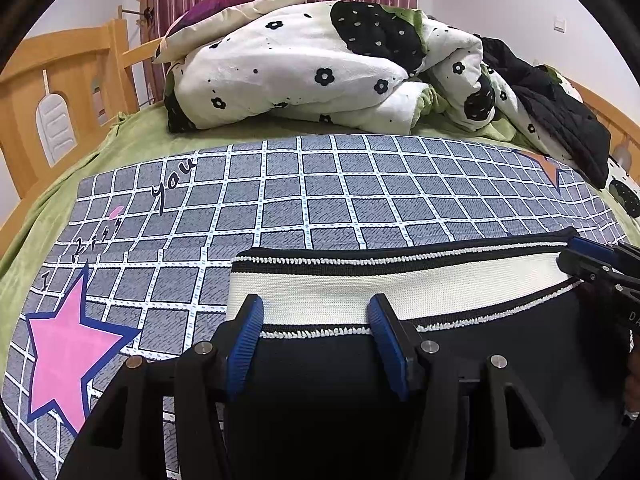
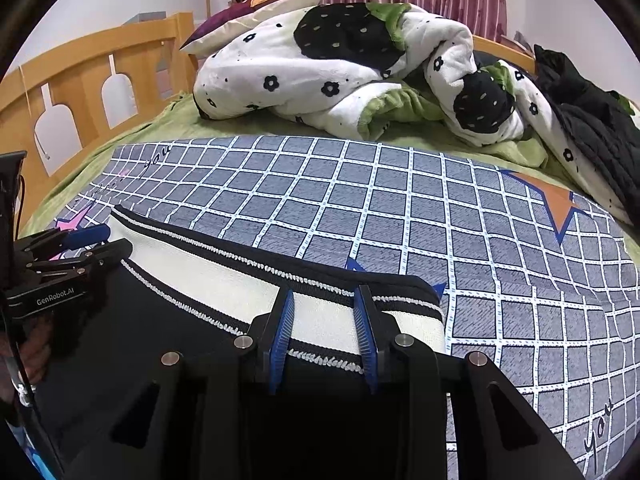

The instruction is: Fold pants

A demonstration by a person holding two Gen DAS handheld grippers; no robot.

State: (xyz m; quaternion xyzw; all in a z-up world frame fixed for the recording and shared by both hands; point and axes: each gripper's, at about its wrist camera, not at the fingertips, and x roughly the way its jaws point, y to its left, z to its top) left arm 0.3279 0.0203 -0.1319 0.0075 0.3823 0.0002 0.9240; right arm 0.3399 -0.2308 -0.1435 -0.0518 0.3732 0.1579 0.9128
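Spreading wide, the left gripper (image 1: 316, 320) and right gripper (image 2: 324, 312) straddle the pants' waistband (image 1: 400, 284).

Our left gripper (image 1: 316, 316) and right gripper (image 2: 324, 312) share black frames, ribbed blue fingers (image 1: 246, 344) and silver screws; white "GenRobot.AI" lettering marks the left one.

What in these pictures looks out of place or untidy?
Only the back of the bed: a blanket is bunched in a heap, with a dark garment dumped at its right end. The pants lie flat on the grid mat, their waistband straight, and both grippers are open over it.
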